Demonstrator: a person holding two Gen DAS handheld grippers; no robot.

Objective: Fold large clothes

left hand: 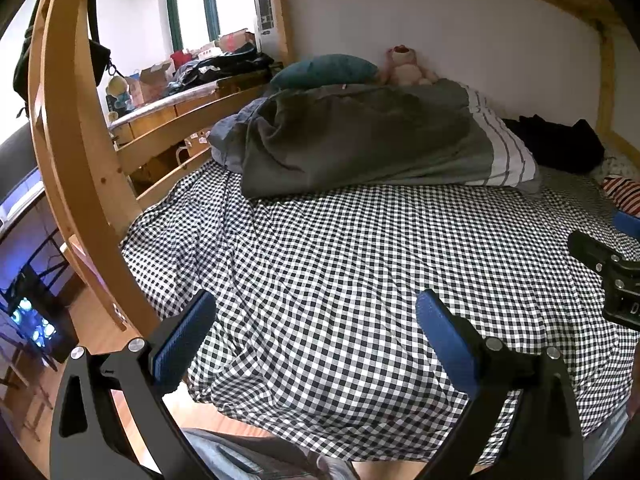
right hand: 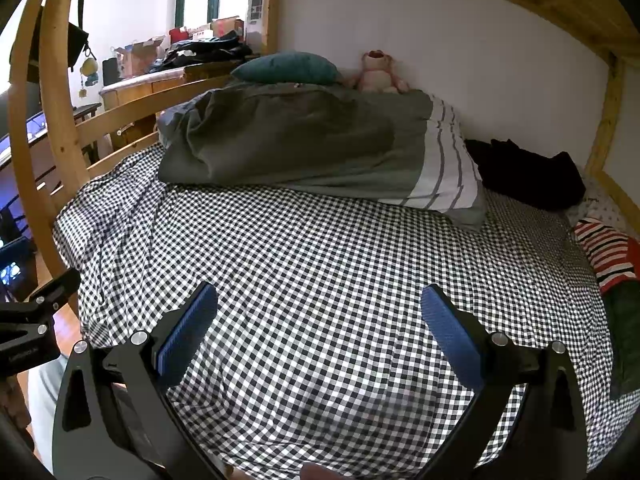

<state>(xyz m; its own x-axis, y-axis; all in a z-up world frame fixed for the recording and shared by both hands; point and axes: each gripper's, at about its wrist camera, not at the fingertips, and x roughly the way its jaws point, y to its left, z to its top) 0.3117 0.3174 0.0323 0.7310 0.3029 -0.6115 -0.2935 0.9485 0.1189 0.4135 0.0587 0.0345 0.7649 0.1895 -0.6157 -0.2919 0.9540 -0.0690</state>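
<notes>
A: Start at the left. What is the left gripper doing?

B: It hovers above the near edge of the checked sheet, jaws wide apart, nothing between them. The wooden bed frame curves up just to its left.

A: And the middle of the bed?

B: Bare sheet, a little rumpled on the left side. Behind it lies a grey duvet folded in a heap, with a teal pillow and a pink plush toy against the wall.

A: So where are the clothes?

B: All on the right. A black garment lies crumpled beyond the duvet's striped end, and a red, white and black striped garment sits at the right edge, with a dark green cloth just in front of it.

A: The right gripper?

B: Also spread open and empty over the sheet, well apart from the clothes.

A: Then the step is fetching one, I'd judge.

B: Agreed. Best reach right with the right gripper, pinch a single layer at a collar or shoulder rather than a bunch, and drag it onto the bare middle. Smooth it flat there with both grippers before any fold; a heap folded crooked stays crooked.
</notes>
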